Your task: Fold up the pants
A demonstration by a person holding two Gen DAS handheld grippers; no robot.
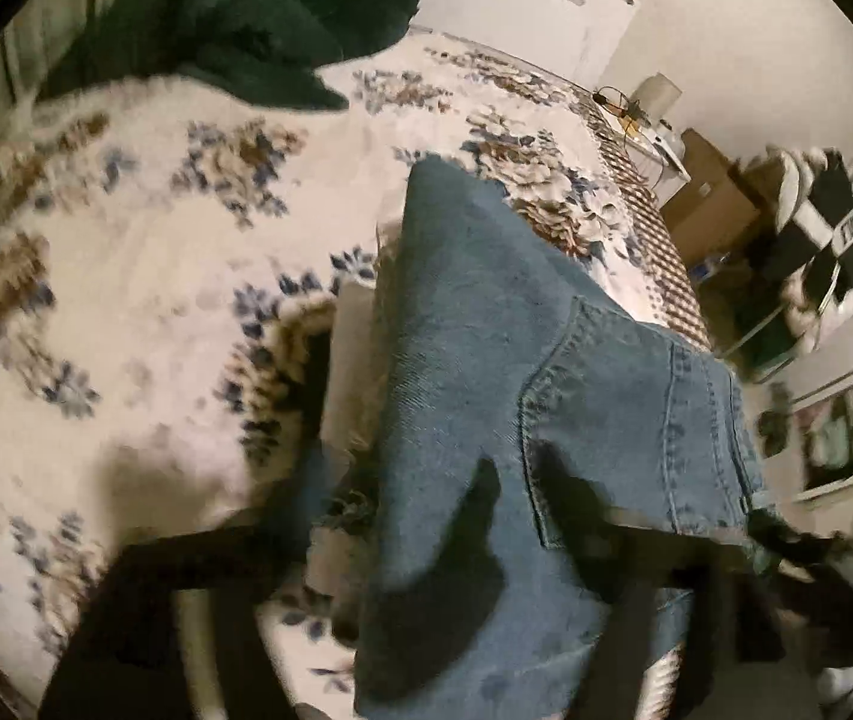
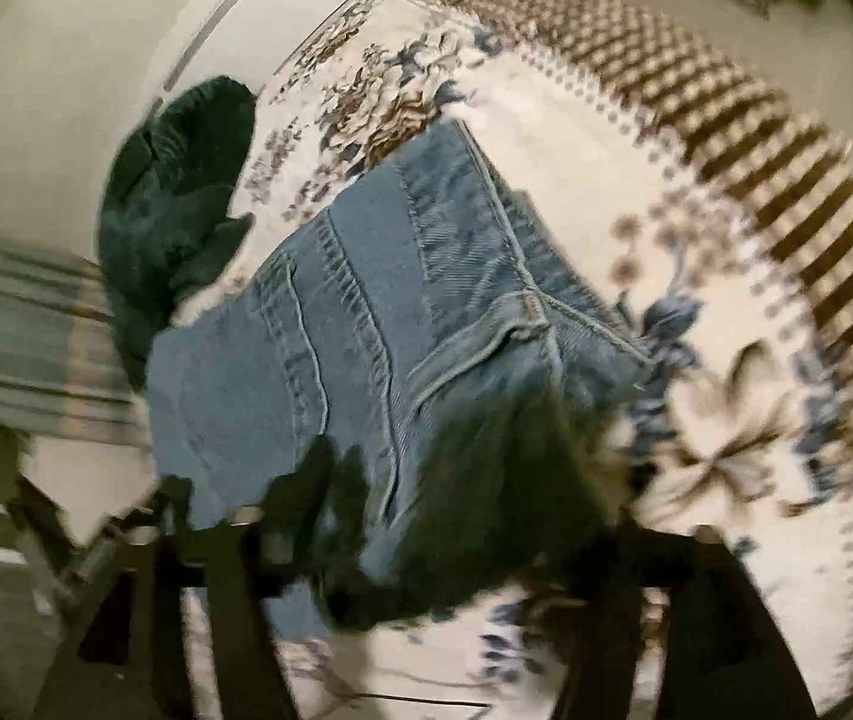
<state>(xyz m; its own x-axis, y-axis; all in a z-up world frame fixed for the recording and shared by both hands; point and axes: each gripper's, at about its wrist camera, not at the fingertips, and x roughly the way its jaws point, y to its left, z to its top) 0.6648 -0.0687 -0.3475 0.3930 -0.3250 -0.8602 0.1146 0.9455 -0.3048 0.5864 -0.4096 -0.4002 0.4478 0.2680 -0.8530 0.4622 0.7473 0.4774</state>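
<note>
Both of my views are smeared by motion blur, so edges and small details are hard to read.

Starting on the left, through the left wrist camera: a dark green blanket [image 1: 246,18] lies bunched at the far upper corner of the bed [image 1: 126,252], which wears a white cover with blue and brown flowers. The jeans [image 1: 522,420] run down the middle of the picture toward me, a back pocket and its stitching showing. My left claw [image 1: 498,546] is only dark blurred shapes at the bottom; the denim drapes over and between the fingers, and one dark finger tip lies against the cloth. It looks closed on the jeans, though the blur hides the actual pinch. Off the bed's right edge I make out cardboard boxes [image 1: 708,198] and a black and white bag [image 1: 828,222], which this camera alone shows.

Through the right wrist camera, the green blanket sits at the left [image 2: 180,192], the jeans [image 2: 366,324] lie in the middle on the bed [image 2: 666,228], showing the waistband, fly seam and crotch seams that the other view does not. My right claw [image 2: 426,546] is cut off at the bottom edge; denim disappears into deep shadow between its fingers, so I cannot tell how far open it is or whether it has hold of the cloth.
</note>
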